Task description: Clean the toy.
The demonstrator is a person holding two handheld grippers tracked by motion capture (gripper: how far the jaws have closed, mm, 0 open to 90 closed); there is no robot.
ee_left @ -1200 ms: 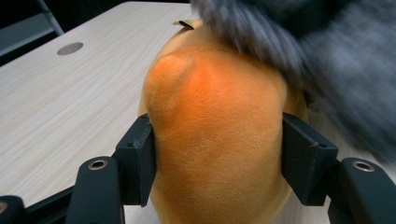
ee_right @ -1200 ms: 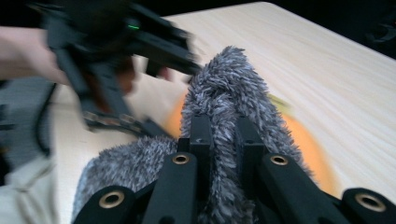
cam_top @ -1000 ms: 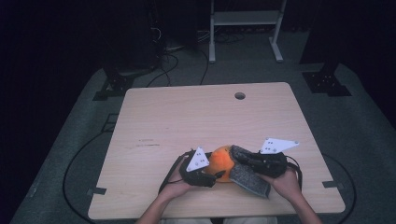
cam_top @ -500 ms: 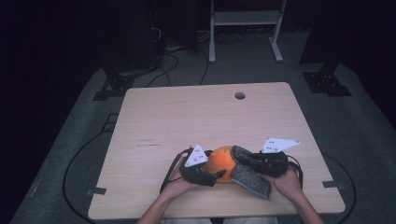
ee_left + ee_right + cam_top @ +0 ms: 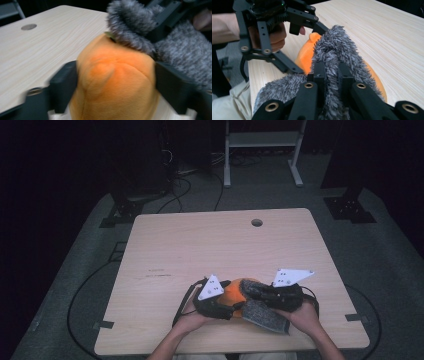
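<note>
An orange plush toy point(image 5: 234, 291) lies near the table's front edge, and a grey fuzzy cloth point(image 5: 265, 316) is draped over its top and right side. My left gripper point(image 5: 229, 303) has just been closing its jaws, which now press the plush point(image 5: 115, 75) from both sides. My right gripper point(image 5: 251, 291) comes in from the right. In the right gripper view it point(image 5: 332, 72) is shut on a ridge of the grey cloth point(image 5: 332, 47), with the left gripper point(image 5: 308, 47) just beyond.
The wooden table point(image 5: 200, 245) has a round cable hole point(image 5: 257, 222) near its far edge. A white metal frame point(image 5: 260, 140) stands on the floor behind it. Cables point(image 5: 80, 290) run over the grey floor at the left.
Both hands stay at the front edge. The left gripper has shifted slightly around the orange plush.
</note>
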